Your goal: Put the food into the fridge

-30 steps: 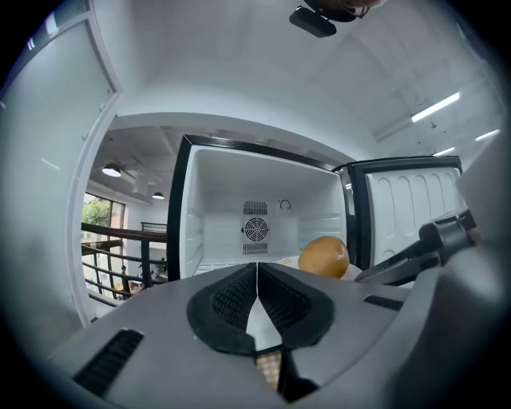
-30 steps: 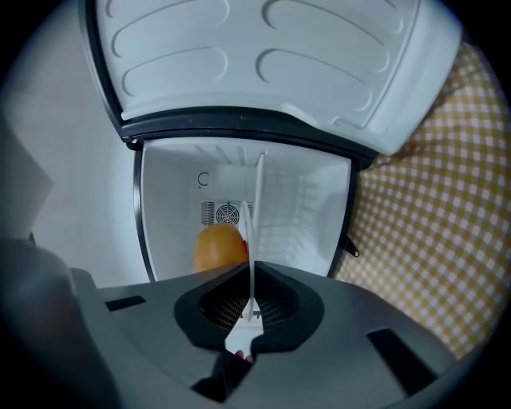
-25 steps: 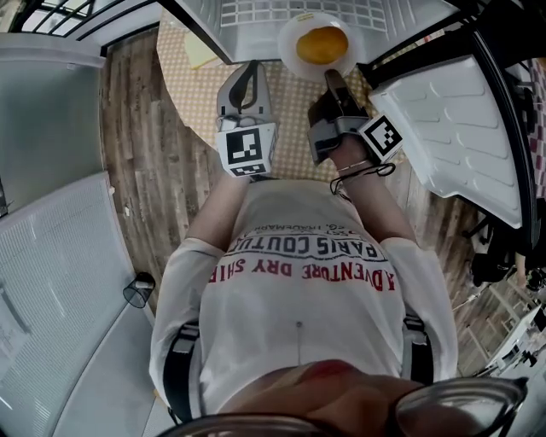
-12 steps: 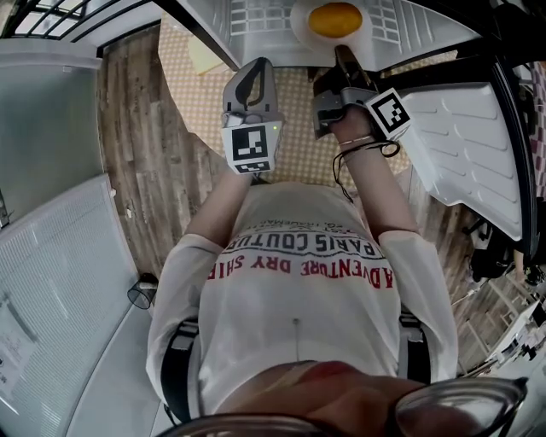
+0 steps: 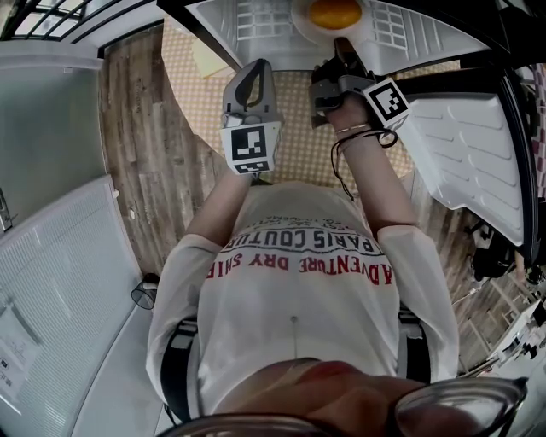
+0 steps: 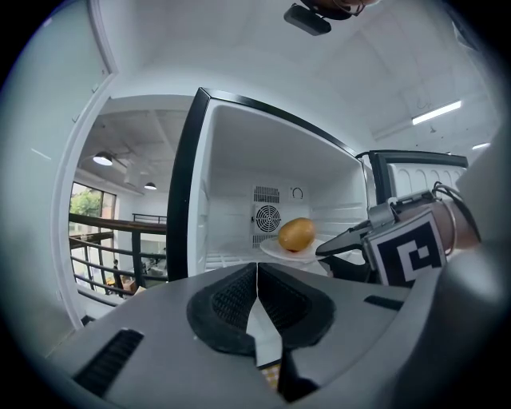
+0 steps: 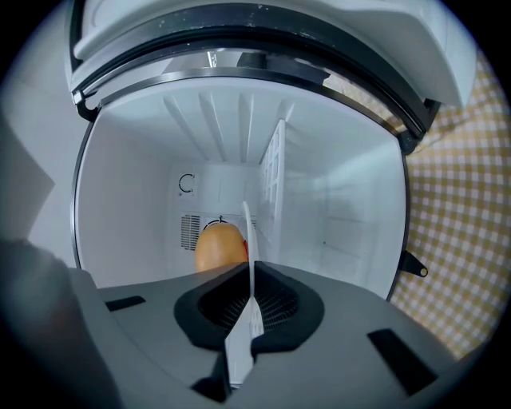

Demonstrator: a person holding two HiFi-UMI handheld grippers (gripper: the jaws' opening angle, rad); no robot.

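A yellow-orange fruit point(image 5: 334, 13) lies on a white plate point(image 5: 300, 19), held level inside the open fridge point(image 5: 256, 26) at the top of the head view. My right gripper point(image 5: 341, 47) is shut on the plate's near rim point(image 7: 249, 240); the fruit point(image 7: 218, 248) shows just beyond its jaws. In the left gripper view, the fruit point(image 6: 296, 234) and the plate point(image 6: 275, 250) hover in front of the fridge's rear fan vent. My left gripper point(image 5: 249, 72) is shut with nothing in it, beside and a little behind the right gripper point(image 6: 343, 242), in front of the fridge opening.
The fridge door point(image 5: 473, 154) stands swung open at the right. A checked mat point(image 5: 294, 128) lies on the wooden floor point(image 5: 141, 145) below the fridge. White cabinet surfaces point(image 5: 60, 282) fill the left. A dark railing point(image 6: 104, 248) shows left of the fridge.
Both grippers have moved towards the fridge. The plate with the fruit has gone further into the compartment. The right gripper's hold on the plate is unchanged.
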